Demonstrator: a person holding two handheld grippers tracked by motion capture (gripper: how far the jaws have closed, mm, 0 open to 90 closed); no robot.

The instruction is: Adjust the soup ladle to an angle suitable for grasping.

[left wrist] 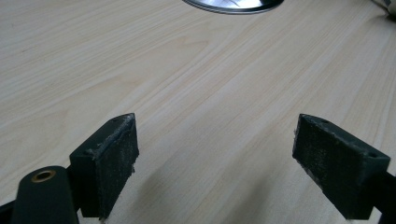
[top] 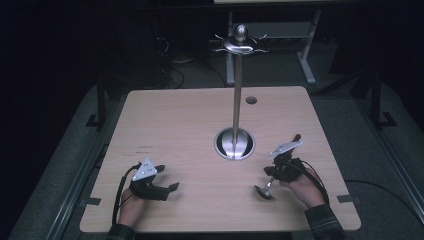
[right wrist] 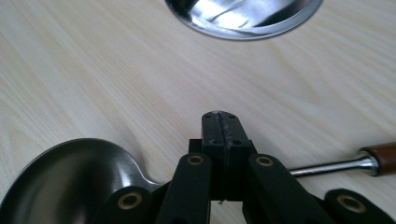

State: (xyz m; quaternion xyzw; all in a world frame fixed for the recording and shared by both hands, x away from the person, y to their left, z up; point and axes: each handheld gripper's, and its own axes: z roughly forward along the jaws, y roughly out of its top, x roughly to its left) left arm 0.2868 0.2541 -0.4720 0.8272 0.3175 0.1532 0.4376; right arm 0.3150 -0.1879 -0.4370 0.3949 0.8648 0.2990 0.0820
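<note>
Two black two-jaw grippers work over the table, one in each of the person's hands. At about seven o'clock on the tabletop, the left gripper (top: 172, 186) has its jaws spread wide with bare wood between them, holding and touching nothing; in the left gripper view (left wrist: 215, 154) its worn pads stand far apart above the grain. At about four o'clock, the right gripper (top: 270, 175) has its jaws pressed together on the thin neck of a steel ladle with a round dark bowl and reddish wooden handle (top: 265, 191); in the right gripper view (right wrist: 223, 135) the jaws meet flush, the ladle's (right wrist: 65, 182) bowl lies at eight o'clock of them and its shaft runs out to the wooden handle at three o'clock. From the high view the bowl rests on or just above the wood; I cannot tell which. One ladle is visible, and one tall polished steel utensil stand with a round dished base, slim pole and hooked crown (top: 235, 142) rises at the table's centre, near both grippers but apart from them. One light wooden table with a round cable hole toward one o'clock (top: 165, 120) carries everything. Beyond it lie grey carpet (top: 380, 160), a darkened room and the white legs of another desk (top: 306, 55) at twelve o'clock.
</note>
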